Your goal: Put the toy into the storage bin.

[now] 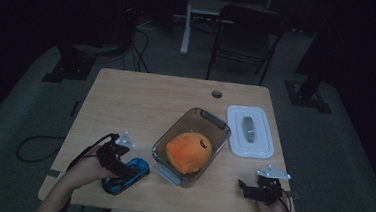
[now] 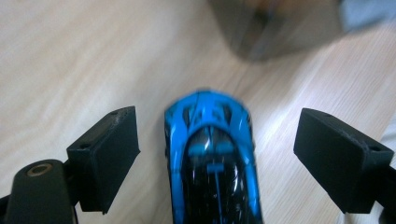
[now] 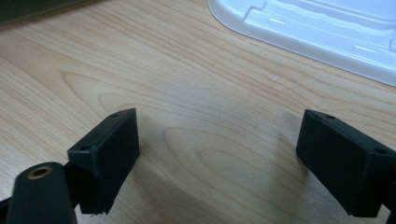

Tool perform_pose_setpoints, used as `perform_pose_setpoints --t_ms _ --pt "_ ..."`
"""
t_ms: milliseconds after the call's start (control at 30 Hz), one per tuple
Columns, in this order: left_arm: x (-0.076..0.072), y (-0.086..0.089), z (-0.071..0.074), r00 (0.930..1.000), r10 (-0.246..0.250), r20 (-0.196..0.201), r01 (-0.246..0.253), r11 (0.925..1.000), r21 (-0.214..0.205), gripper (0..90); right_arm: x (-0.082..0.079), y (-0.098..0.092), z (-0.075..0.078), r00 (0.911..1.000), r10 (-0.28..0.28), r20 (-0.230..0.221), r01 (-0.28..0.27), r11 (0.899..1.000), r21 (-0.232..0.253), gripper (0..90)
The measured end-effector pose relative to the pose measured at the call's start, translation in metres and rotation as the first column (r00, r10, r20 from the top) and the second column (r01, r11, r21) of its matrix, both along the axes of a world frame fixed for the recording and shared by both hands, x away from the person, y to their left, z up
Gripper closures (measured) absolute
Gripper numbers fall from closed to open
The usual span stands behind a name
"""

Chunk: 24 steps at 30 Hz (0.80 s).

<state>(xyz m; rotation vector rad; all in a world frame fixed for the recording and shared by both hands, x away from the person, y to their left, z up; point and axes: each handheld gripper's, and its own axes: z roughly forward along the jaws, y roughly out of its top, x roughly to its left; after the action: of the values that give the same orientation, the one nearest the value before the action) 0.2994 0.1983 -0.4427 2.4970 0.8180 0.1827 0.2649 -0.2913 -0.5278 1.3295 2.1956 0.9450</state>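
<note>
Dim room, wooden table: near its front-left corner a blue toy car lies lengthwise between the left gripper's open, untouching jaws; right gripper open, idle.

toy cars: one, blue and black
containers: one, clear and lidless
orange things in the container: one
lids: one, white, lying flat
hand-held grippers: two, a left one and a right one
jaws: two on each hand-held gripper, four in all
benches: one, wooden
holes in the bench top: one
chairs behind the bench: one, dark
</note>
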Motion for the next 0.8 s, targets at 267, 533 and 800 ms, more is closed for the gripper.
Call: perform_pose_setpoints --t_ms 267,533,800 --pt "-0.011 0.01 -0.024 0.9986 0.05 -0.016 -0.049 0.9973 0.054 14.9 0.0 0.0 0.0 1.0 -0.002 0.0 0.002 1.0 0.0 12.6" --pt "-0.017 0.007 -0.039 0.9982 0.052 -0.028 -0.049 0.9942 0.095 14.9 0.0 0.0 0.0 1.0 -0.003 0.0 0.003 1.0 0.0 12.6" --pt "-0.016 0.003 -0.048 0.9959 0.08 -0.042 -0.075 0.9905 0.115 15.6 0.0 0.001 0.0 1.0 -0.005 -0.001 0.005 1.0 0.0 12.7"
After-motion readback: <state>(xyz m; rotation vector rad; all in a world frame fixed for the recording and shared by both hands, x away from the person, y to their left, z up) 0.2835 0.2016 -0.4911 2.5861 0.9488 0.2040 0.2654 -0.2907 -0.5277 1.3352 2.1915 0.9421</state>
